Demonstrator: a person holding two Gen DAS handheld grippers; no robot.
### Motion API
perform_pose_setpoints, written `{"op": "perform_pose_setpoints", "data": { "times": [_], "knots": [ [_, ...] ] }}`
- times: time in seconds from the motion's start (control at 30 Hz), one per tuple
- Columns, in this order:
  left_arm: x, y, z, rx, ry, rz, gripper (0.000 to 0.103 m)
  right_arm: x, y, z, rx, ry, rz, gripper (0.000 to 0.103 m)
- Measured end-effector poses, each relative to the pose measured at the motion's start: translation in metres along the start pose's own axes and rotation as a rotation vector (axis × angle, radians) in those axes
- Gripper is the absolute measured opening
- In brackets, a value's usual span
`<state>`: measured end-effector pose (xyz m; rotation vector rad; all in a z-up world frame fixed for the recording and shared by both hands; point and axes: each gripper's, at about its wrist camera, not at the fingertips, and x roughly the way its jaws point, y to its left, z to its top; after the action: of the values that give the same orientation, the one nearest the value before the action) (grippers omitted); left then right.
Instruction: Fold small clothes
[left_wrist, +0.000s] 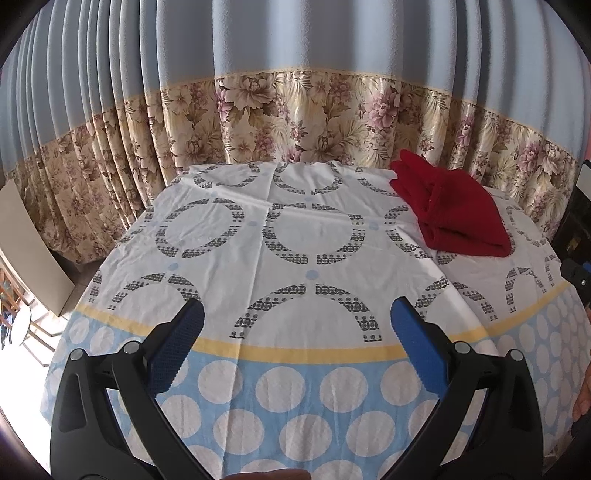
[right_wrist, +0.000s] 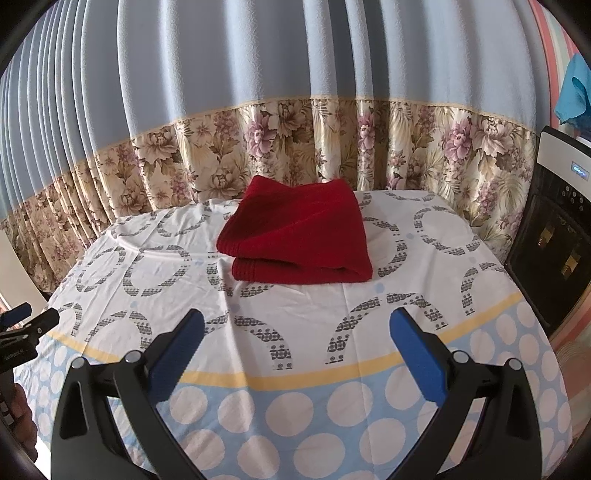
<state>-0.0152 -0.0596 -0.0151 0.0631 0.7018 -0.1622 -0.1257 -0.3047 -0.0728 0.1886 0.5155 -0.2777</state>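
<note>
One garment (right_wrist: 299, 240) only is in view, a red knitted piece, and it lies already folded into a thick, neat packet on the far part of the table (right_wrist: 332, 424), close to the flowered curtain (right_wrist: 295, 147). In the right wrist view it sits almost straight ahead; in the left wrist view it is at the far right side. I judge from this that the folding of this piece is finished, because the edges are stacked and no sleeve or loose part hangs out. No other unfolded clothes appear on the tablecloth, so I cannot tell if more work is left; maybe another piece must be brought, or the task is at its end. The left gripper (left_wrist: 295, 332) has its two blue fingers wide apart, it holds nothing and touches nothing, and it hovers above the near border of the cloth with the white dots. The right gripper (right_wrist: 295, 332) is the same: fingers spread wide, empty, above the near edge, well apart from the garment. A dark appliance (right_wrist: 554, 251) stands at the right side of the table.
</note>
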Motion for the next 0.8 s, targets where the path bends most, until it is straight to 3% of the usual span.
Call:
{"op": "perform_pose_setpoints", "data": {
  "times": [0.8],
  "knots": [
    [-0.0011, 0.0019, 0.0010, -0.004, 0.006, 0.004, 0.100, -0.0034, 0.0012, 0.0012, -0.005, -0.002, 0.000, 0.101]
  ]
}}
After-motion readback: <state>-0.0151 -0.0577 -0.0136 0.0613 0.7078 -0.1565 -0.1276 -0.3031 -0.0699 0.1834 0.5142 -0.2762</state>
